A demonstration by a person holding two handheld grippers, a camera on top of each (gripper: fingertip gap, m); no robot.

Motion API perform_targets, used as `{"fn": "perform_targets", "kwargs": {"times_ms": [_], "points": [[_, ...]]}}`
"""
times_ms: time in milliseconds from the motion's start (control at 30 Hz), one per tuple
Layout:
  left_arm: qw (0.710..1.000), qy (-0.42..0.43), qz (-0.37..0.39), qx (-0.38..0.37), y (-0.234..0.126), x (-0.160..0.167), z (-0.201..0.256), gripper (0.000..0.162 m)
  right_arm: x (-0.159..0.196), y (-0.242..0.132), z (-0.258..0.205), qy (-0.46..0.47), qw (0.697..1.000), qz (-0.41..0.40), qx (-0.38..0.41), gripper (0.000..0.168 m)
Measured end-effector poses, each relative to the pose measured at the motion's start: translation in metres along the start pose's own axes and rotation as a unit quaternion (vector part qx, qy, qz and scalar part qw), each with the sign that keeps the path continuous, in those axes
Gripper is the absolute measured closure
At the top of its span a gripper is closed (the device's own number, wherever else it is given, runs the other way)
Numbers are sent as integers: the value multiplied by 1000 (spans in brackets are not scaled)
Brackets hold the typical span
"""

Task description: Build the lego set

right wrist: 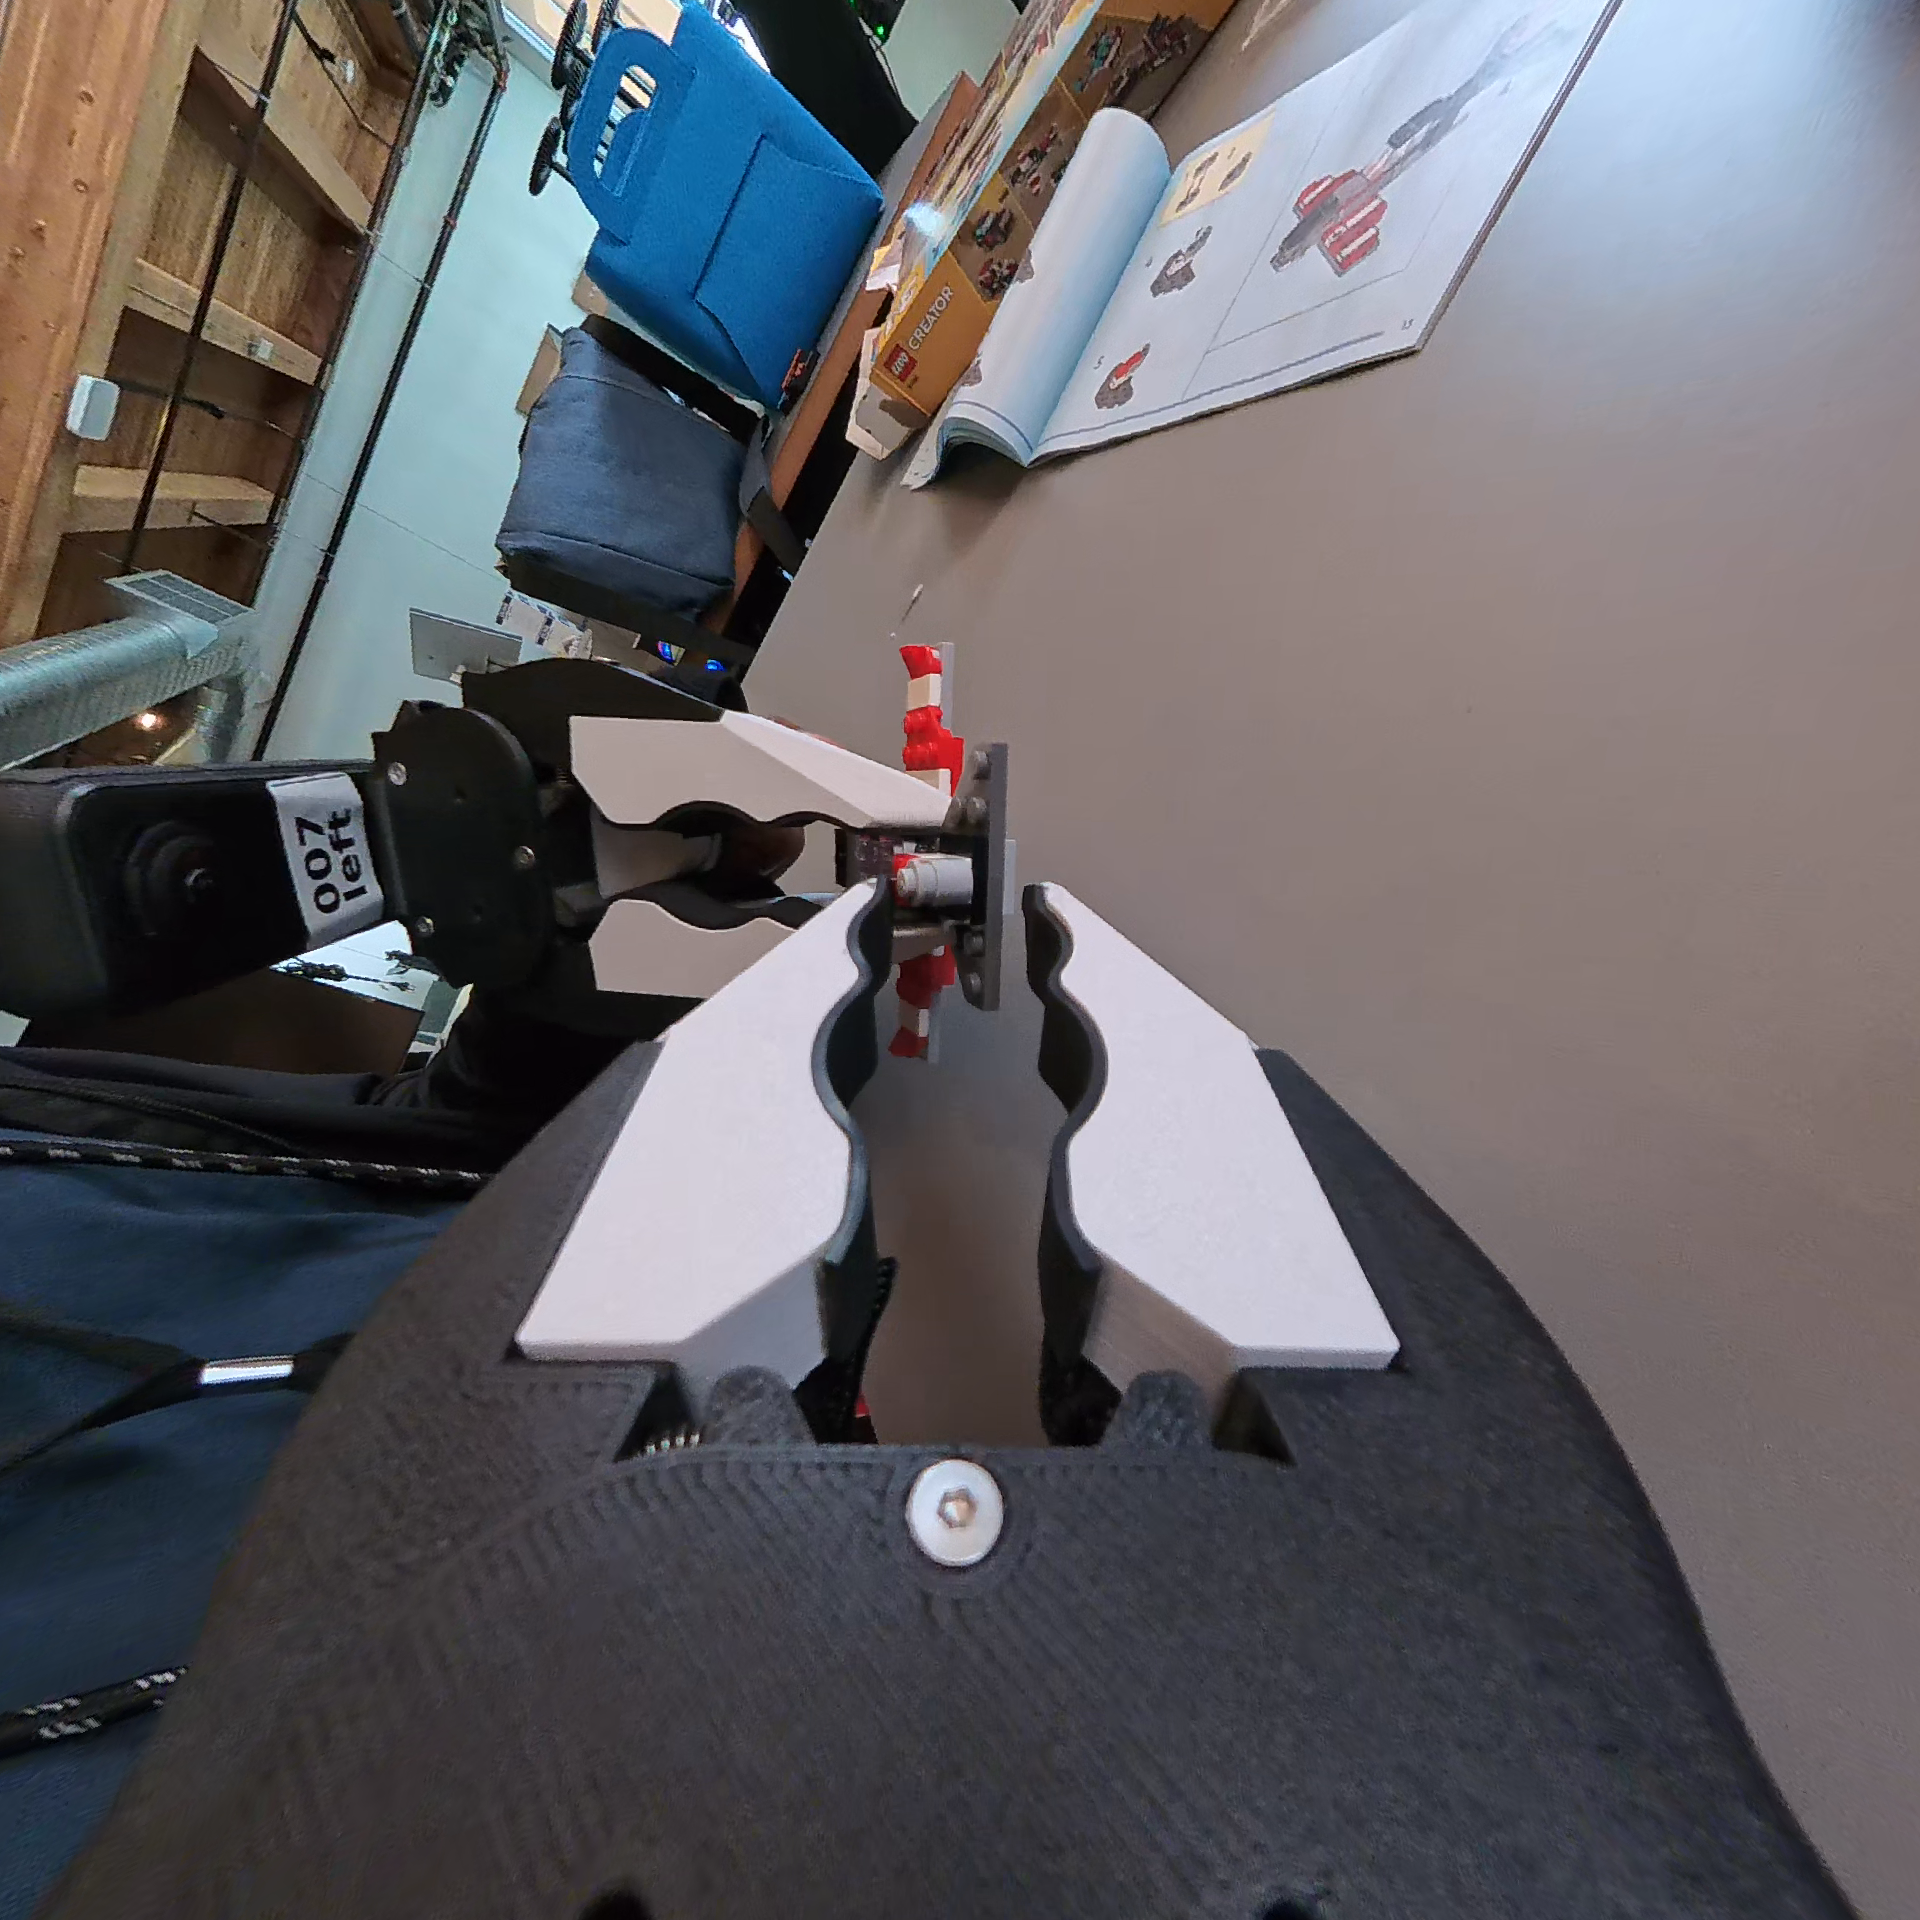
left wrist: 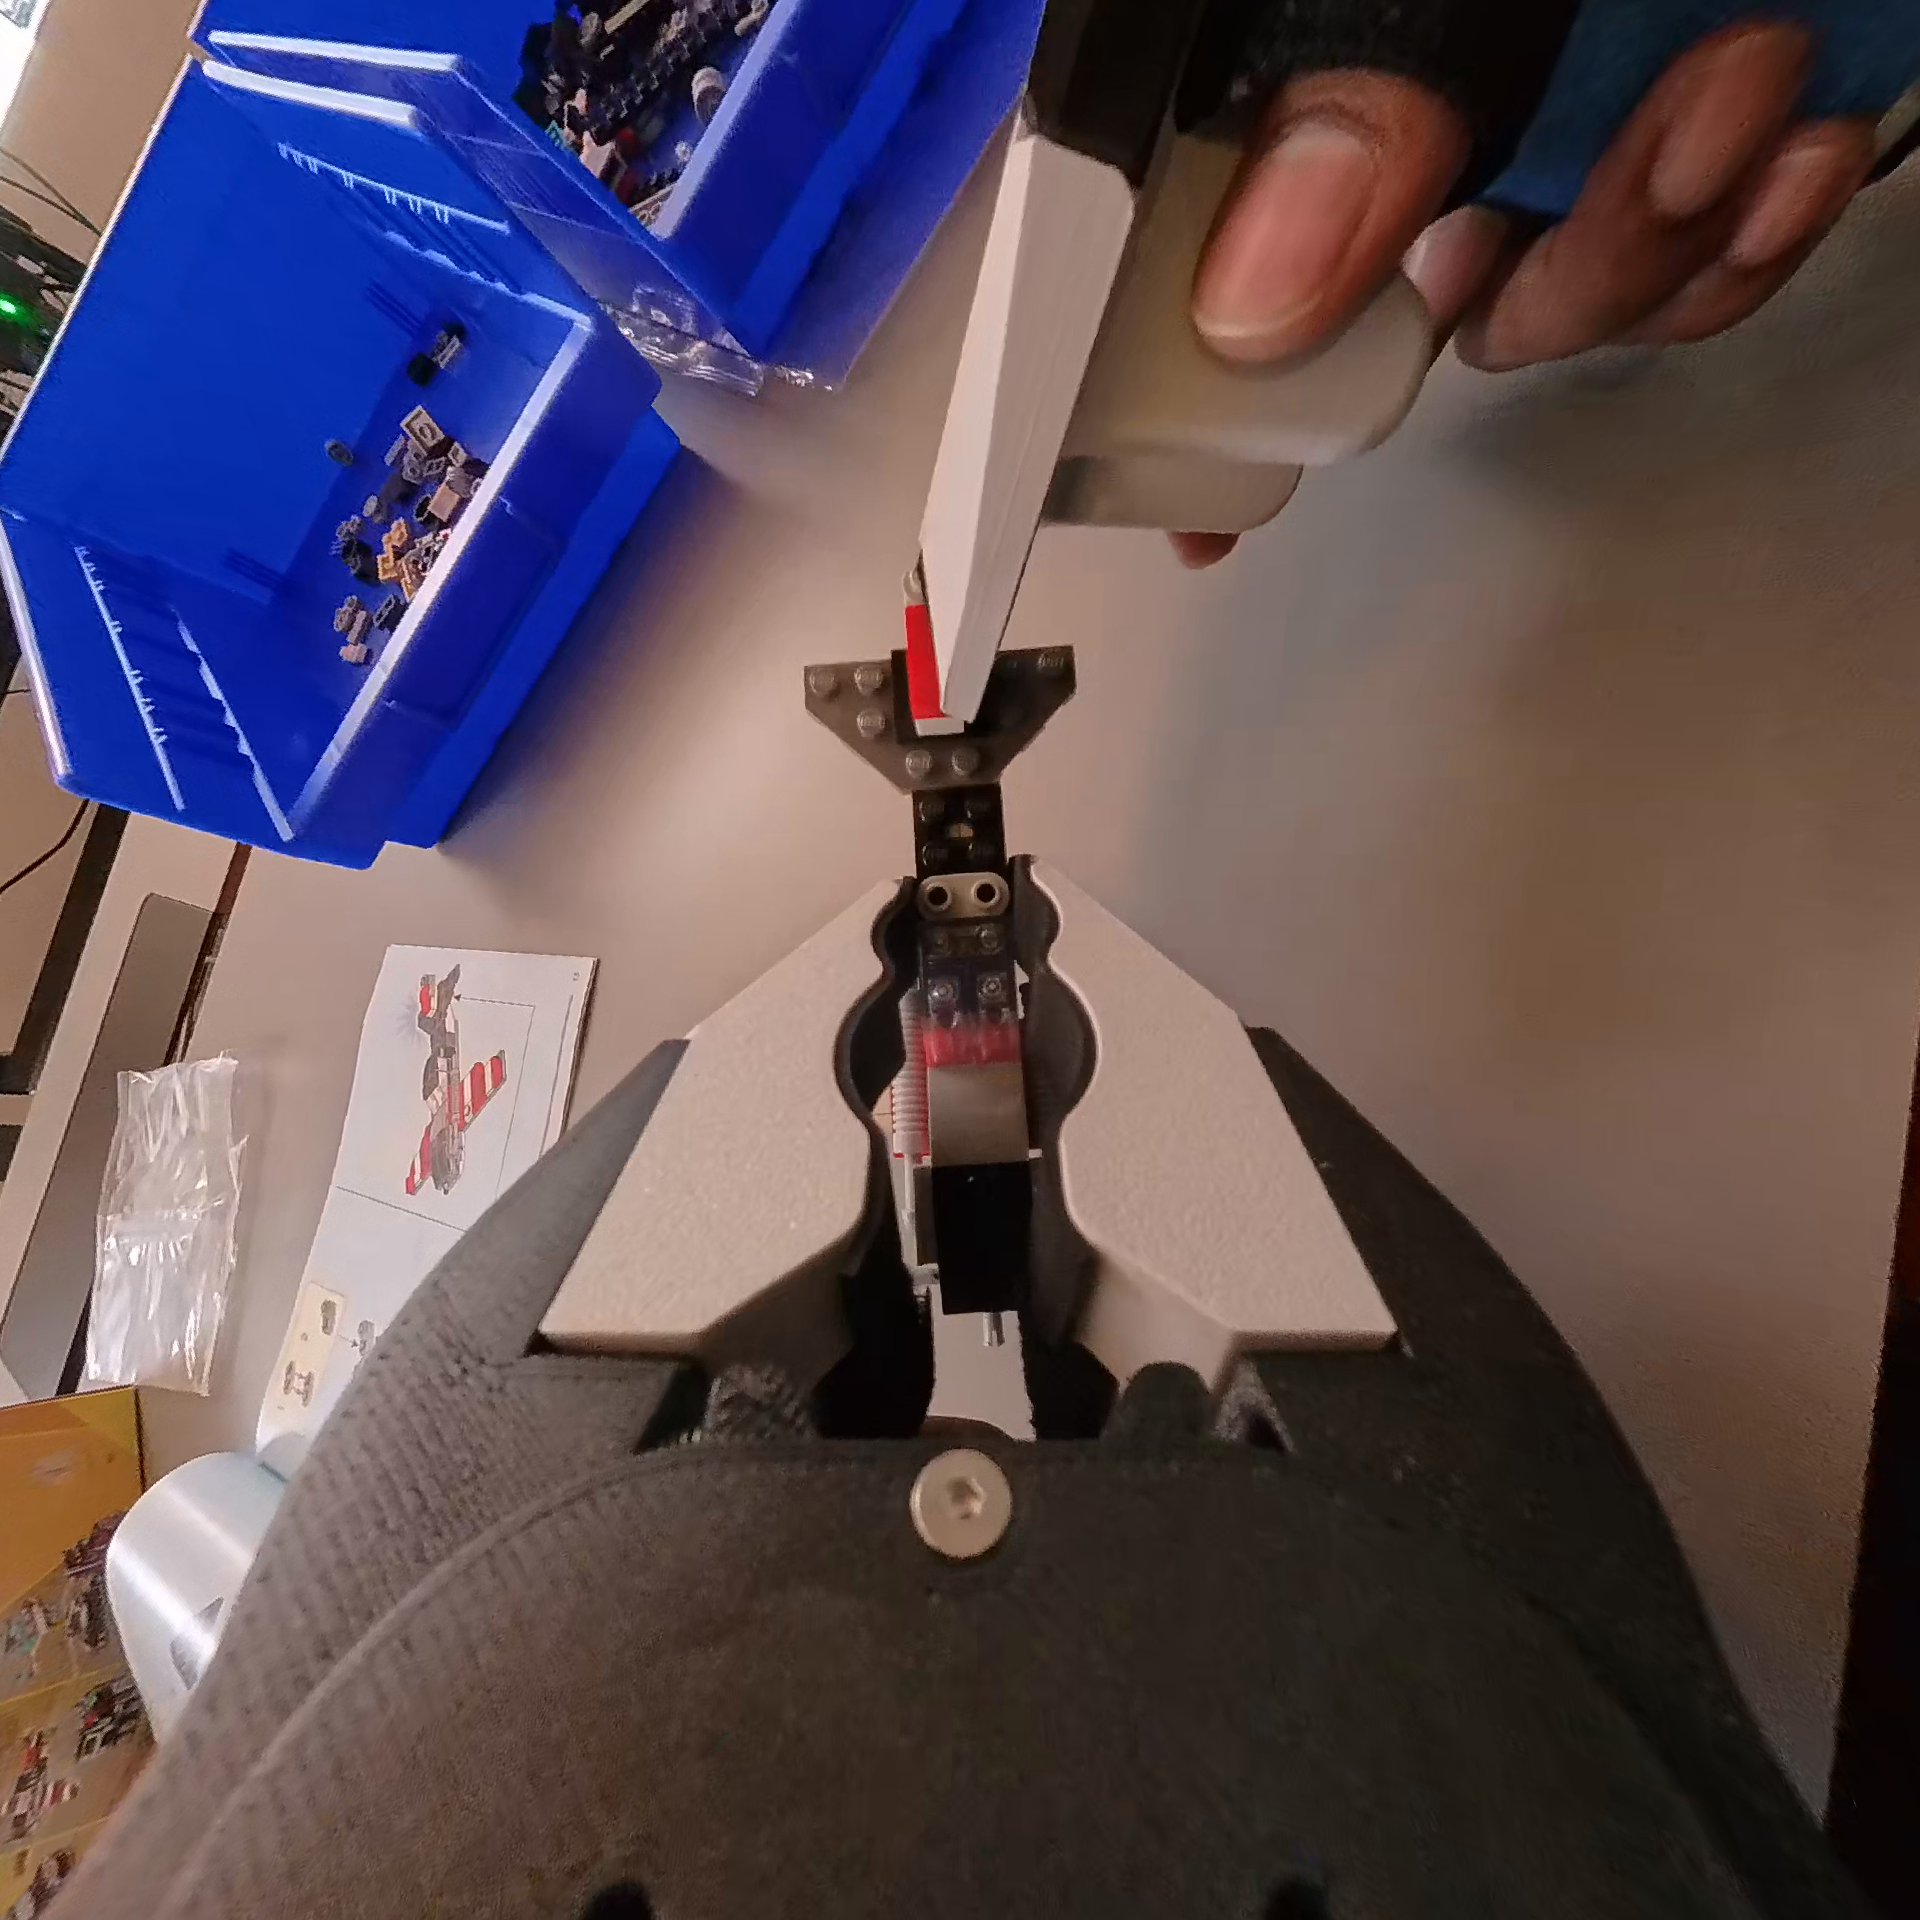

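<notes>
My left gripper (left wrist: pixel 964 883) is shut on the body of a part-built lego plane (left wrist: pixel 961 997), which points away from me above the table. Its dark grey tail plate (left wrist: pixel 883 717) sticks out past the fingertips. The right gripper's white finger (left wrist: pixel 997 436) comes down from above onto that plate, beside a small red piece (left wrist: pixel 917 655). In the right wrist view my right gripper (right wrist: pixel 956 894) is open, with its jaws on either side of the grey tail plate (right wrist: pixel 994 821). Red and white striped wings (right wrist: pixel 920 748) show behind it. The left gripper (right wrist: pixel 831 831) holds the model from the left.
Two blue bins (left wrist: pixel 260 343) (left wrist: pixel 883 135) with loose lego parts stand at the far left. An open instruction booklet (left wrist: pixel 468 1070) (right wrist: pixel 1299 260), a clear plastic bag (left wrist: pixel 166 1226) and the yellow lego box (left wrist: pixel 62 1662) (right wrist: pixel 935 312) lie on the grey table. Blue chairs (right wrist: pixel 727 208) stand beyond its edge. Only a small space, under 4 cm, lies between the two pairs of fingers.
</notes>
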State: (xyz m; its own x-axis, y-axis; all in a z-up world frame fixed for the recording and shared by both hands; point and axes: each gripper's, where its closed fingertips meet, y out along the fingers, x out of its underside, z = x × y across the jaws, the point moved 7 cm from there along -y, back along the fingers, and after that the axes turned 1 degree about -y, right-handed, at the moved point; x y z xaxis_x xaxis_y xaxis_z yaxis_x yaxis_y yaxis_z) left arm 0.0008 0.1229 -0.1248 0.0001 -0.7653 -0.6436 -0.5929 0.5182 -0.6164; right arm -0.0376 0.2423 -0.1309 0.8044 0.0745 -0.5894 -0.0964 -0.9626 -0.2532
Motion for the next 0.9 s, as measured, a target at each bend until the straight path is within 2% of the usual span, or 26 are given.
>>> {"fn": "perform_targets", "kwargs": {"times_ms": [333, 567, 700, 900], "points": [[1000, -3, 6, 5, 1, -1, 2, 146, 3, 2, 1, 4, 1000, -9, -1, 144], [999, -25, -21, 13, 6, 13, 2, 145, 2, -3, 7, -12, 1000, -4, 18, 143], [998, -44, -28, 33, 4, 21, 2, 146, 13, -10, 3, -78, 995, -56, 11, 139], [995, -48, -34, 86, 0, 28, 11, 145, 37, -17, -4, -243, 958, -146, 34, 134]]}}
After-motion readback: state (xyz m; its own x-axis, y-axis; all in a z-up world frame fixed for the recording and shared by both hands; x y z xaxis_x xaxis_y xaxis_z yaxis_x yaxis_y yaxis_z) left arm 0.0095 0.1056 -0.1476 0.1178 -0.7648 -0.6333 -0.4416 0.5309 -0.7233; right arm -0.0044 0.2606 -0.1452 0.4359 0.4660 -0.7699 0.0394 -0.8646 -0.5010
